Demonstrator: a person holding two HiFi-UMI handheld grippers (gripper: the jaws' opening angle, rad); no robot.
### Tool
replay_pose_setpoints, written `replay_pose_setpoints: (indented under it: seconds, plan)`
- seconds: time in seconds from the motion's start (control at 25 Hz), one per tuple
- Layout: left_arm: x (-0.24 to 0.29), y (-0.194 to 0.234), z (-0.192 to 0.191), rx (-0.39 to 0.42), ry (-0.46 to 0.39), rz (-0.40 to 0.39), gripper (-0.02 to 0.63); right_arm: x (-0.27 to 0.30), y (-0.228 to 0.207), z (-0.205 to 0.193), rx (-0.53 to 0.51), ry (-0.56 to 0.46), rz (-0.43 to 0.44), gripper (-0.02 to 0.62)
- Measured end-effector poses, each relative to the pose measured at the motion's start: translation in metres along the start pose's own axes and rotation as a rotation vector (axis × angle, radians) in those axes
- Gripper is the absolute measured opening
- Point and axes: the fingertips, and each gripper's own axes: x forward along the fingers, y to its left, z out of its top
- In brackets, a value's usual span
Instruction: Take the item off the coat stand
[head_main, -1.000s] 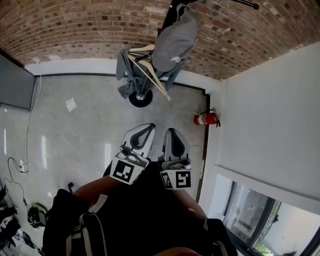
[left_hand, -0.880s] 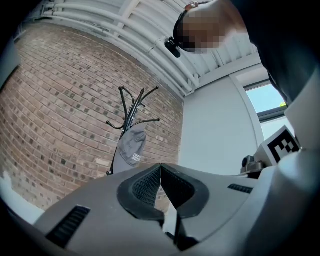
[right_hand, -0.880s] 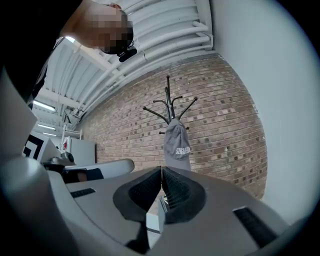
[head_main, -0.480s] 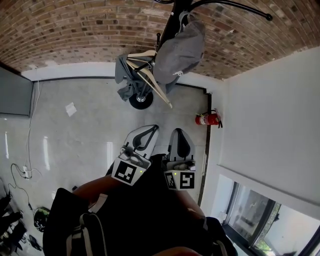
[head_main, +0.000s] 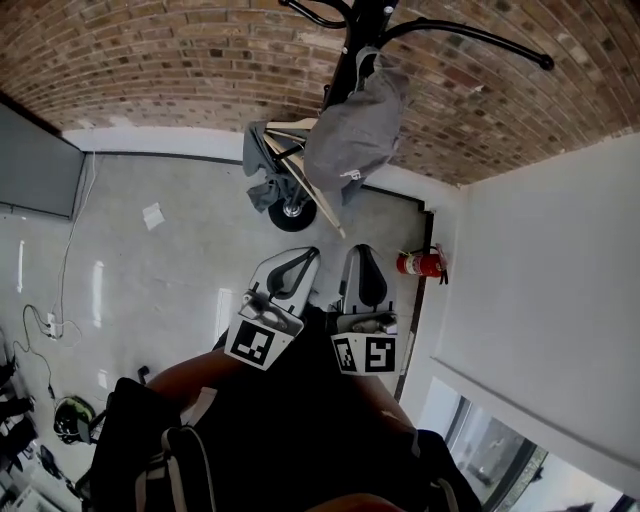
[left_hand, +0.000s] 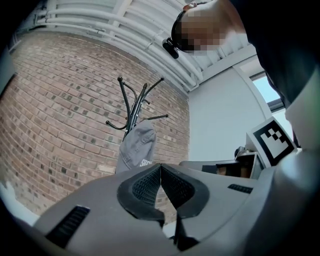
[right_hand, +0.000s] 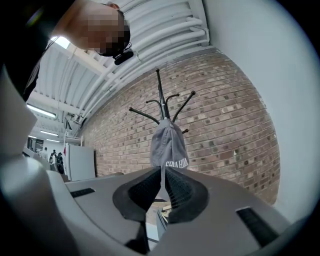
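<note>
Cap (head_main: 352, 125): hangs high on stand (head_main: 362, 25), well ahead of both grippers | likely light, soft, floppy | hold: pinch lower edge, lift off hook | left gripper (left_hand: 160, 167), right gripper (right_hand: 164, 172): closed, empty

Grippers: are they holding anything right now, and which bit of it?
Nothing is held. The left gripper and the right gripper are both shut and empty. The grey cap hangs on the coat stand, apart from both.
</note>
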Motion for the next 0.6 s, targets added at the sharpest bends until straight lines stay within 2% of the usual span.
replay_pose_setpoints:
  seconds: [0.48,0.6]
  plan:
    - [0.029,0.037,0.007,0.047,-0.032,0.147,0.018,0.067,-0.018,0.017,-0.034,-0.042,0.125,0.025]
    - [0.029,0.049,0.009,0.058,-0.037,0.188,0.018,0.076,-0.017,0.023,-0.034,-0.058,0.145,0.071]
